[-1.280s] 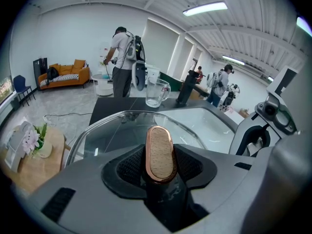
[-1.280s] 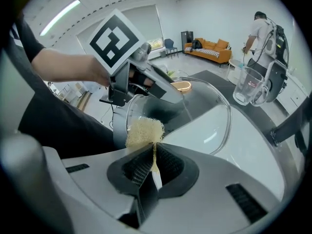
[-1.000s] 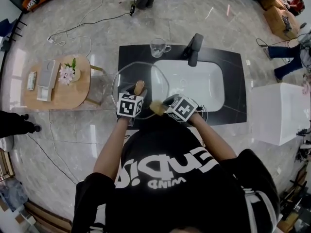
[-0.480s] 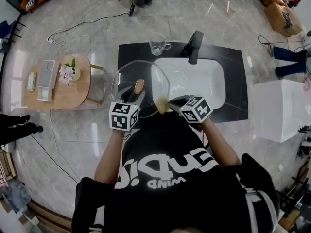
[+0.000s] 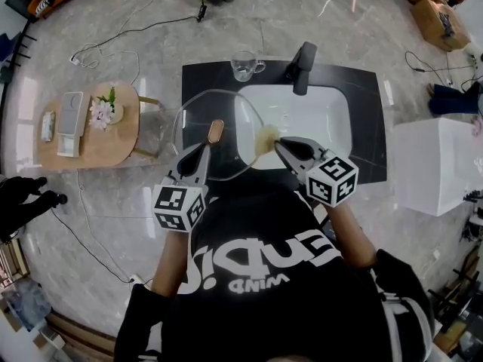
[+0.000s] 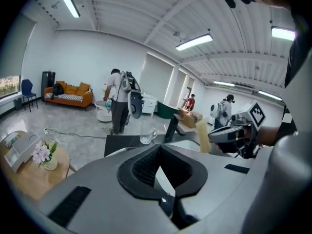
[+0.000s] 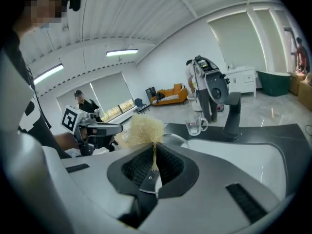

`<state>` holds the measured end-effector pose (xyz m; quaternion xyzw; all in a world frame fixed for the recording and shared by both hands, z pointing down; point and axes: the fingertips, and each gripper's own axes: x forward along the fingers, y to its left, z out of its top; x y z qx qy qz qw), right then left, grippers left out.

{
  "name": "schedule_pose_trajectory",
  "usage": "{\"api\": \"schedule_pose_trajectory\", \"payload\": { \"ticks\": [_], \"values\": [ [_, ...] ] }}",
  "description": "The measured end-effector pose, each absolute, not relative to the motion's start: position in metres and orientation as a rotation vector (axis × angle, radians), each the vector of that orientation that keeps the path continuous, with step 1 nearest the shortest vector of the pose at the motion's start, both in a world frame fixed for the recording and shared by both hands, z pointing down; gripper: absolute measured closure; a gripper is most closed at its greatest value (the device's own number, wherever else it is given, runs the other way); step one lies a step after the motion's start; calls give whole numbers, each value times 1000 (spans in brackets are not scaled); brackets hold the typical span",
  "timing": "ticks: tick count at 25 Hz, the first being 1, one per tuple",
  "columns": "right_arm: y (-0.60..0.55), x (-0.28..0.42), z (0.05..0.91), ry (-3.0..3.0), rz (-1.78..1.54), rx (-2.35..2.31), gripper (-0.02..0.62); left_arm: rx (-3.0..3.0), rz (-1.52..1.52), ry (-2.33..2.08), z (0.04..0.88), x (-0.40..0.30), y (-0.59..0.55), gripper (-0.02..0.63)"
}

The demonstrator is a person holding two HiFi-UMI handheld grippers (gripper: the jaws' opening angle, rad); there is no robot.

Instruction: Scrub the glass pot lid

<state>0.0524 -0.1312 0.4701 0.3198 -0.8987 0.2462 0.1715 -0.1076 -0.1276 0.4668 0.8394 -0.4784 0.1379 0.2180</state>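
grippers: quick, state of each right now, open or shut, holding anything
Left gripper: fingers just closed, shut on the rim of the glass lid.
Right gripper: shut on the pale fibrous scrubber.

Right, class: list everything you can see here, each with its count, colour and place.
lid: one, clear glass with a wooden knob, left of the sink, rim in the left gripper
scrubber: one, pale yellow, in the right gripper, by the lid's edge
sink: one, white, set in the counter
counter: one, black
tap: one, black, behind the sink
mug: one, clear glass, on the counter beside the tap
table: one, round, wooden, left of the counter
flowers: one bunch, pink-white, on the table
cabinet: one, white, right of the counter
cables: several, dark, on the floor
people: several, far across the room
left gripper: grey, jaws just closed on the lid's rim
right gripper: grey, shut on the scrubber
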Motion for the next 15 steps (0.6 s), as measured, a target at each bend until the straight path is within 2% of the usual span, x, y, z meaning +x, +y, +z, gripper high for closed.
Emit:
{"api": "schedule_pose_trajectory", "payload": {
  "ticks": [15],
  "values": [
    [-156, 60, 434, -2645, 271, 1264, 571, 2515, 188, -1586, 425, -115, -147, 592]
  ]
}}
